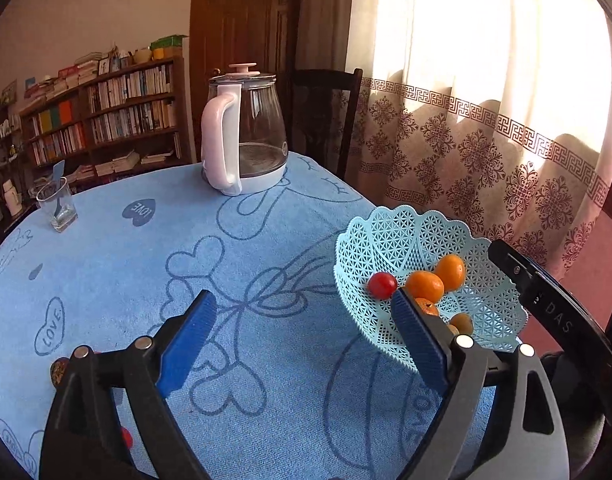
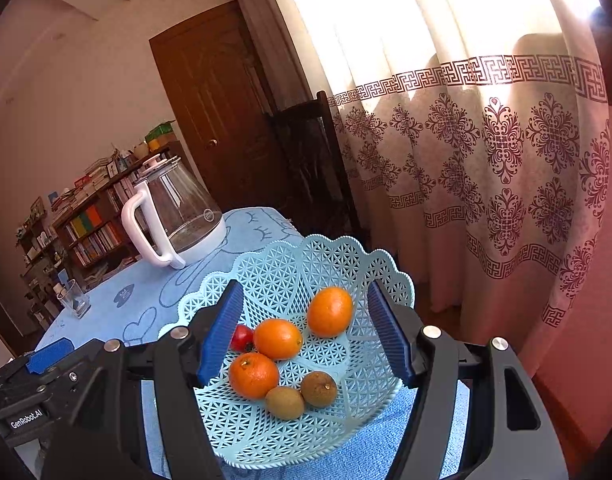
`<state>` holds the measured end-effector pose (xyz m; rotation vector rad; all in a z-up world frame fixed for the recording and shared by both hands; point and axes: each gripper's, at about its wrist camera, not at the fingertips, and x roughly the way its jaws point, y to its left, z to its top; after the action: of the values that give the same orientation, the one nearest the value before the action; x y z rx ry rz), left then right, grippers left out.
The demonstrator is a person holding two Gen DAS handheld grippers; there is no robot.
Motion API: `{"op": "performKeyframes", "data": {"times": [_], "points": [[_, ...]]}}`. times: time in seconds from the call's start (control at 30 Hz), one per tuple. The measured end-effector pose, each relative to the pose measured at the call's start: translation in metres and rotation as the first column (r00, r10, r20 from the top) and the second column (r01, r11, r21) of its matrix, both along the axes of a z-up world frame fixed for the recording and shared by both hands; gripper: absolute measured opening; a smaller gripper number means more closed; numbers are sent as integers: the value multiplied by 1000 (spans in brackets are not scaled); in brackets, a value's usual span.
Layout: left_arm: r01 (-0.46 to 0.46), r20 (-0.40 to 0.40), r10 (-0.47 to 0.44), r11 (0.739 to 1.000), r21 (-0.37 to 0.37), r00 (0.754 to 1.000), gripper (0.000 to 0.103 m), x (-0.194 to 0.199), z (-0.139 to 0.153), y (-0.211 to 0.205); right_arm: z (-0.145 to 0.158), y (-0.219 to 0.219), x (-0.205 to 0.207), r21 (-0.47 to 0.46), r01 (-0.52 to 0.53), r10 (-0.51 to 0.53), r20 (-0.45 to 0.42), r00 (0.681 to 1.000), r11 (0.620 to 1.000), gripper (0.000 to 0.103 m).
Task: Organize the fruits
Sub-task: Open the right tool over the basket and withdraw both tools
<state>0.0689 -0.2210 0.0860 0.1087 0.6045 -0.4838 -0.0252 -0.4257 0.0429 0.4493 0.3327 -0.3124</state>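
A light blue lattice basket (image 2: 290,272) sits at the table's right edge. It holds three oranges (image 2: 278,338), a small red tomato (image 2: 242,337) and two brown fruits (image 2: 319,389). My right gripper (image 2: 302,328) is open and empty above the basket, fingers either side of the oranges. My left gripper (image 1: 302,320) is open and empty over the blue cloth, left of the basket (image 1: 406,232). A brown fruit (image 1: 58,370) and a red fruit (image 1: 126,437) lie on the cloth behind the left gripper's left finger, partly hidden.
A glass kettle with a pink handle (image 1: 242,132) stands at the table's far side. A drinking glass (image 1: 58,206) stands far left. A dark wooden chair (image 1: 326,120) and a patterned curtain (image 1: 486,140) are beyond the table. The right gripper's body (image 1: 554,304) shows at the right.
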Motion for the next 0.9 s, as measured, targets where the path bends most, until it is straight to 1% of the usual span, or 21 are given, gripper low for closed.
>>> {"op": "performKeyframes", "data": {"times": [0.23,0.53,0.6,0.63,0.73,0.9], "points": [[-61,25,60,998,10,998,89,-2,3,19,2,3,-2,-18,-1,1,8,1000,1000,67],[-130,68,131,991,-22,989,90,-13,19,56,6,10,-7,-60,11,-9,28,1000,998,67],[-150,74,152,988,-34,986,93,-14,22,67,8,12,-8,-72,9,-7,31,999,997,67],[-160,77,162,986,-39,984,93,-15,24,73,8,13,-8,-77,8,-5,32,999,997,67],[-191,85,195,980,-53,977,93,-18,28,91,10,16,-10,-88,1,2,39,999,996,79],[-255,88,260,965,-66,962,94,-23,32,127,14,23,-11,-63,-51,53,32,998,997,79]]}}
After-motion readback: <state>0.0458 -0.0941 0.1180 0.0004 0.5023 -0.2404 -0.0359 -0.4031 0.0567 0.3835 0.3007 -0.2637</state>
